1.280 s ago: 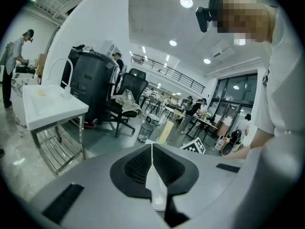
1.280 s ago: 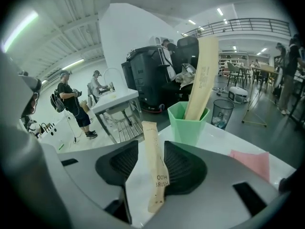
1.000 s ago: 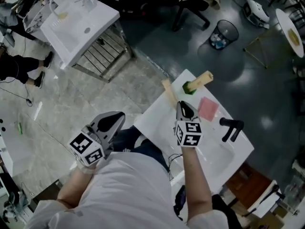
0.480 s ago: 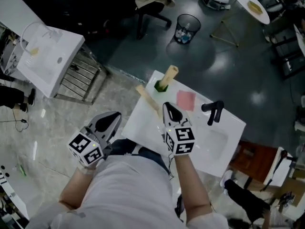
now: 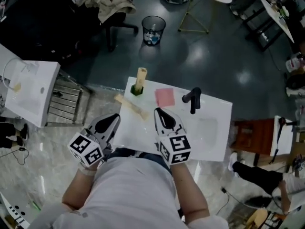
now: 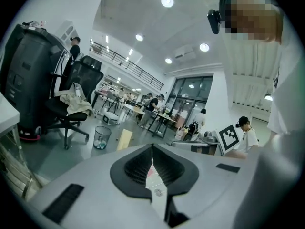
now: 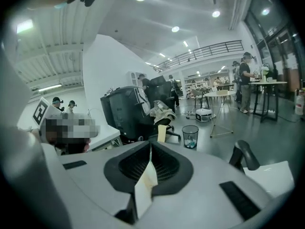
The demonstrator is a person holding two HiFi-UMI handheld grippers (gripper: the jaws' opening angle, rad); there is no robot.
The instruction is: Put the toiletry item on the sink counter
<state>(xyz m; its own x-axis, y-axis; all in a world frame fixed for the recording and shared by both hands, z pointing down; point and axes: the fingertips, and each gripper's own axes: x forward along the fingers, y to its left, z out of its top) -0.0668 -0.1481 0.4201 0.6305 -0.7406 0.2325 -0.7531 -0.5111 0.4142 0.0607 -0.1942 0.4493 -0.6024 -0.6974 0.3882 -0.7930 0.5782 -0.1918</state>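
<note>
On the white sink counter [image 5: 214, 128] a beige tube-like toiletry item [image 5: 141, 76] stands upright in a small green cup [image 5: 137, 91] at the far left corner. It also shows in the left gripper view [image 6: 125, 140] and in the right gripper view [image 7: 162, 133]. My right gripper [image 5: 157, 111] hovers over the counter's near left part, short of the cup, with its jaws pressed together and nothing seen held. To the left, off the counter, my left gripper [image 5: 114, 118] is shut and empty. Seen along the jaws, the left gripper [image 6: 152, 149] and the right gripper [image 7: 150, 147] both show their jaws meeting.
A pink flat item [image 5: 165, 97] and a pale wooden stick [image 5: 131, 107] lie on the counter near the cup. A black faucet [image 5: 192, 99] stands by the basin. A waste bin [image 5: 153, 30], an office chair [image 5: 110, 8] and a second white sink unit [image 5: 28, 92] stand around.
The head view has swung, so the counter now lies square in front. My right gripper has drawn back from the green cup toward the counter's near edge. The left gripper has held still.
</note>
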